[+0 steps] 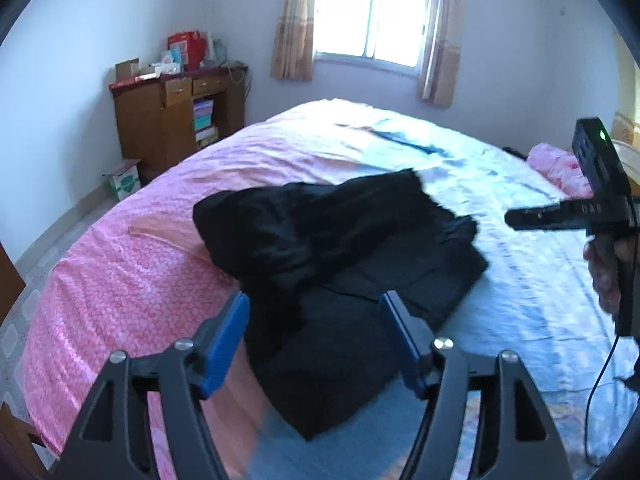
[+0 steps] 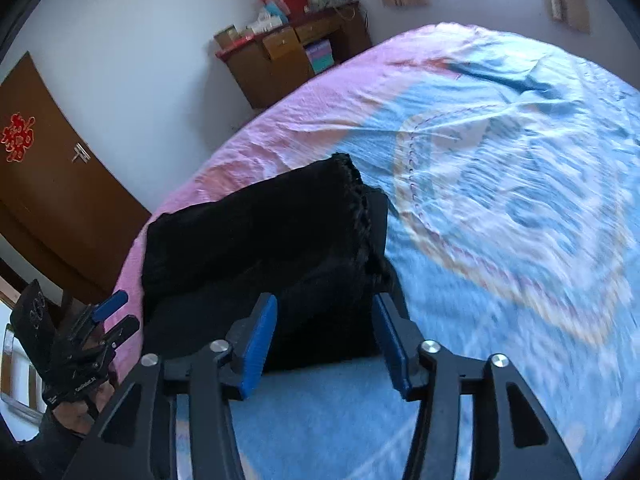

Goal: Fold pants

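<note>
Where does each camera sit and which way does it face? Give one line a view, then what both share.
Left wrist: on the left gripper, jaws open, looking down over the black pants towards the window; the right gripper and hand show at the right edge.
Right wrist: on the right gripper, jaws open, looking down at the pants towards the door; the left gripper shows at lower left.
Shared: pants, bed, cabinet.

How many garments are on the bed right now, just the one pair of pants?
1: the black pants, folded in a bundle near the bed's pink edge, just ahead of both open grippers, left gripper and right gripper. Anything beneath the bundle would be hidden.
</note>
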Action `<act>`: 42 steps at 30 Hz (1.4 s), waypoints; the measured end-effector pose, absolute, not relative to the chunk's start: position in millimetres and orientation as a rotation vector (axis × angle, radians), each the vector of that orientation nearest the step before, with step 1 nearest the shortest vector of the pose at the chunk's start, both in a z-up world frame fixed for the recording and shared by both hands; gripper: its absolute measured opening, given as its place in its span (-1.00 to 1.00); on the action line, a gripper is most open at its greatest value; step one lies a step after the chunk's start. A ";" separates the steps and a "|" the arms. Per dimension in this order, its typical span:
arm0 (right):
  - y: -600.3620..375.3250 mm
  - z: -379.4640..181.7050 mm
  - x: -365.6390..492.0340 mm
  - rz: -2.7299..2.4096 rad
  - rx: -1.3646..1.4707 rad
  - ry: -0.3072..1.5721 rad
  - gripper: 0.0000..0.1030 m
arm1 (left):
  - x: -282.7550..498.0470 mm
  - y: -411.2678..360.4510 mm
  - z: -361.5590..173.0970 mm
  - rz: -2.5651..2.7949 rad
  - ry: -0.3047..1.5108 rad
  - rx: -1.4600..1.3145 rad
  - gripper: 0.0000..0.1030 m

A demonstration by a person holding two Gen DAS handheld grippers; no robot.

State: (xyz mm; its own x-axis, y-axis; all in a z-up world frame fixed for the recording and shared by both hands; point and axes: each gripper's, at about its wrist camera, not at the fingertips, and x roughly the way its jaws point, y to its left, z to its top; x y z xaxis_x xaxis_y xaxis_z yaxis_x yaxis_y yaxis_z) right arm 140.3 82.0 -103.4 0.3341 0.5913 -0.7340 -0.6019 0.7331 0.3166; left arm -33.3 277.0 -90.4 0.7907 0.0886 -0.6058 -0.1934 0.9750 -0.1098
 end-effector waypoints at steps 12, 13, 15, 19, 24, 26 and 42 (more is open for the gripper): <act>43.8 -78.1 60.2 0.714 -0.020 0.790 0.12 | -63.7 246.7 -64.7 0.145 0.597 -0.166 0.51; 41.1 -76.1 56.6 0.716 -0.010 0.782 0.12 | -66.1 245.1 -62.8 0.144 0.592 -0.166 0.51; 37.3 -74.2 54.2 0.721 0.004 0.777 0.12 | -70.1 242.5 -58.1 0.145 0.582 -0.163 0.52; 29.0 -68.4 45.8 0.718 0.016 0.764 0.12 | -75.2 237.7 -52.7 0.149 0.572 -0.156 0.62; 20.0 -65.0 35.0 0.717 0.020 0.753 0.12 | -78.1 230.6 -49.2 0.144 0.564 -0.153 0.78; 16.8 -64.7 33.3 0.715 0.022 0.751 0.12 | -78.1 227.7 -48.7 0.142 0.566 -0.145 0.78; -4.0 -60.5 22.6 0.703 0.050 0.728 0.13 | -77.6 215.7 -45.1 0.153 0.578 -0.121 1.00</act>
State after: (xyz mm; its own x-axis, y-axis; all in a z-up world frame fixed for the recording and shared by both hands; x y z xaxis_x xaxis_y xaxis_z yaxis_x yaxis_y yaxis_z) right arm 22.6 -4.0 -60.5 0.5301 0.6057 -0.5934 -0.5721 0.7720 0.2768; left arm -77.6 215.7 -45.1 0.8265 0.1099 -0.5521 -0.1779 0.9815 -0.0710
